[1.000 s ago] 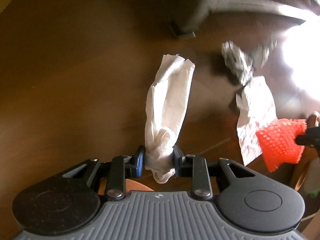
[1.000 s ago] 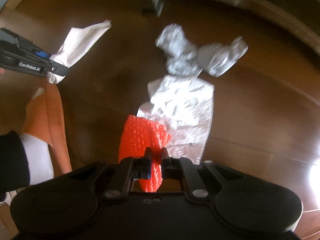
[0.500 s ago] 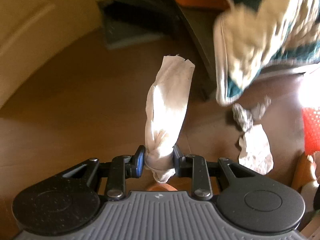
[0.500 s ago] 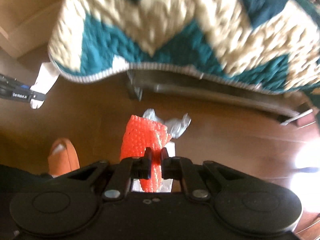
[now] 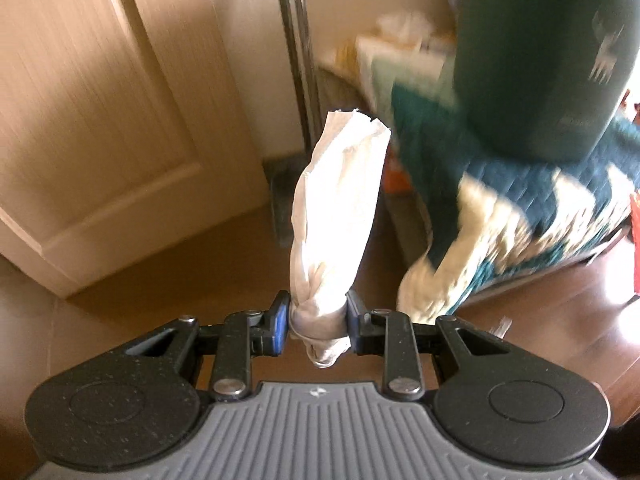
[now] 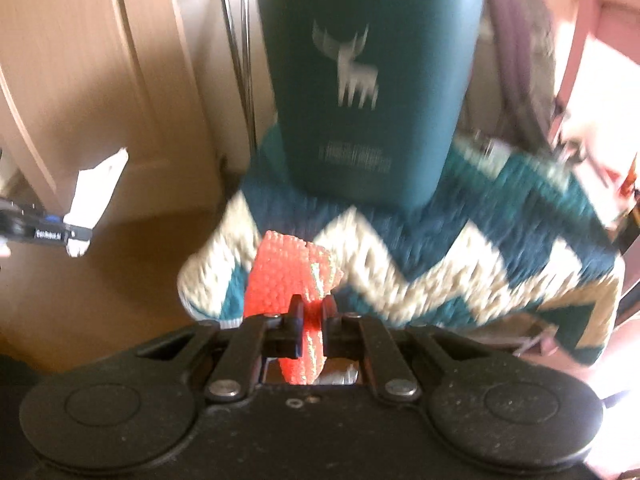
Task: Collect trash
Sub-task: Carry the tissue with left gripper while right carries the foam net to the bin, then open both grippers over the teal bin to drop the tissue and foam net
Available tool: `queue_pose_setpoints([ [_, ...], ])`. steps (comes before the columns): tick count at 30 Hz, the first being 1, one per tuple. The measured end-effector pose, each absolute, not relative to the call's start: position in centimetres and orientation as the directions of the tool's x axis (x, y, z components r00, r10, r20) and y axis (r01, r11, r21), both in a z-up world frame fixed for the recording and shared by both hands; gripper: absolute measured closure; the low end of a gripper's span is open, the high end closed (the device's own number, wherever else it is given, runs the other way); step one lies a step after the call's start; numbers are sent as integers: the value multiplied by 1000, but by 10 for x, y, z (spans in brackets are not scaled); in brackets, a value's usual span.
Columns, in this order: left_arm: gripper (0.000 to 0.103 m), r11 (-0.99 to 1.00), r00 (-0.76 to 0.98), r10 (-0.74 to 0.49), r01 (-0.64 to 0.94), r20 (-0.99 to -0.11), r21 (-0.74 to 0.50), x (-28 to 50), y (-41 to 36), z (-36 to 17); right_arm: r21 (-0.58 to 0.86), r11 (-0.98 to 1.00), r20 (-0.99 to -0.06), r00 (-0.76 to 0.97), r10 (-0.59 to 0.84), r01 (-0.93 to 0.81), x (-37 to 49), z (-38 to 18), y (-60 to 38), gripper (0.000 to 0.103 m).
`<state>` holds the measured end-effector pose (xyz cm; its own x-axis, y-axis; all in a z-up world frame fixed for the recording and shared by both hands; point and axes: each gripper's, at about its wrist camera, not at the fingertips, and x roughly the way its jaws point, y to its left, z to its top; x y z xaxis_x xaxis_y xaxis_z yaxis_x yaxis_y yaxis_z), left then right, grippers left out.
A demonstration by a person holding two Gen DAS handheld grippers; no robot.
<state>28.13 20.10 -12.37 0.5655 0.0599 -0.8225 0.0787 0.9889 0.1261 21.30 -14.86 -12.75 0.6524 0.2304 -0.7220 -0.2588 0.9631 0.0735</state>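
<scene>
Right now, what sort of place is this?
Probably a room in a home: a panelled door, a wooden floor, and a zigzag knitted blanket under a teal container.

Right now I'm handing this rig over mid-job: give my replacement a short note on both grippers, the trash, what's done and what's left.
Left gripper: shut on the white tissue, twisted and sticking up.
Right gripper: shut on the orange foam net.
Ahead: a dark green bin with a deer logo stands on a teal-and-cream zigzag blanket.
Done: both pieces picked up.
Left: drop both in a trash container; the bin's opening isn't in view. No other trash is clearly visible in these views.
</scene>
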Motion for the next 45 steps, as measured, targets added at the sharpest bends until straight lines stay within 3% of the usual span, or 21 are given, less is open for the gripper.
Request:
queue_pose_setpoints([
  [16,75,988,765,-99,152,-636,29,279,111,45,43,979,-468,862,194,-197,221,12,-184,97],
  [24,75,976,806,-178,217,-565,2,315,57,86,-7,988,-369,918,143,-156,246,62,-188,97],
  [29,74,970,797,-213,243,-565,-22,352,29,103,-35,992,-325,940,107,-125,275,80,-183,97],
  [35,74,965,776,-228,261,-588,-29,395,0,100,-31,994,-324,942,92,-108,313,81,-183,97],
  [45,74,969,687,-186,248,-702,-14,460,-33,54,-51,991,-445,891,90,-126,372,44,-183,96],
])
